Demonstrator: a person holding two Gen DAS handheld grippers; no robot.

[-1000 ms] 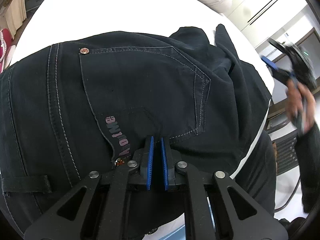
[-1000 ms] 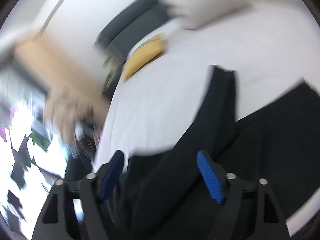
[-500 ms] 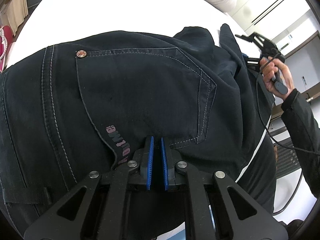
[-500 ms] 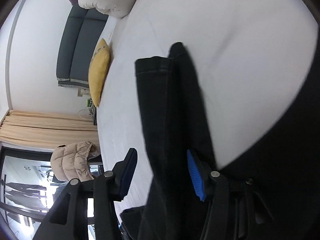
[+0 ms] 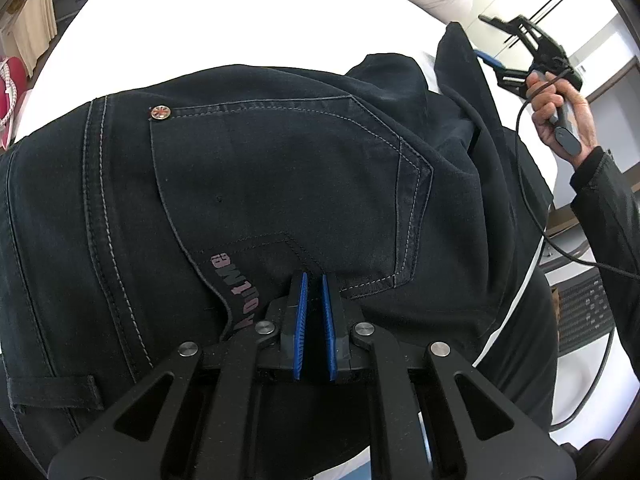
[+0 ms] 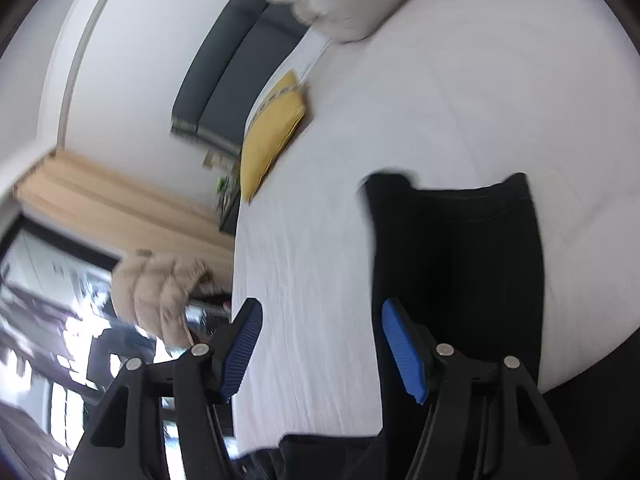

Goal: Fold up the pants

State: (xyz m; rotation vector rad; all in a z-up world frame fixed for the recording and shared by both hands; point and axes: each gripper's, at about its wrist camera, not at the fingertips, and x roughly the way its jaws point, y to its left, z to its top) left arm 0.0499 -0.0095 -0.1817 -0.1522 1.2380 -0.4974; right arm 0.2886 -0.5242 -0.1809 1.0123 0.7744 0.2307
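1. On the white bed [image 6: 440, 92], the dark pants [image 5: 260, 184] are lying seat-up, one leg [image 6: 460, 248] stretching away from the waist.
2. The left gripper [image 5: 315, 320] is sitting nearly closed, pressing down by the back pocket [image 5: 288, 176].
3. The right gripper [image 6: 320, 344], jaws opening and nothing between them, is hovering just left of that leg, so it's the nearer hand, angled gently downward.

Pants [image 5: 280, 184] run off frame; beige jacket [image 6: 160, 292] blurred.
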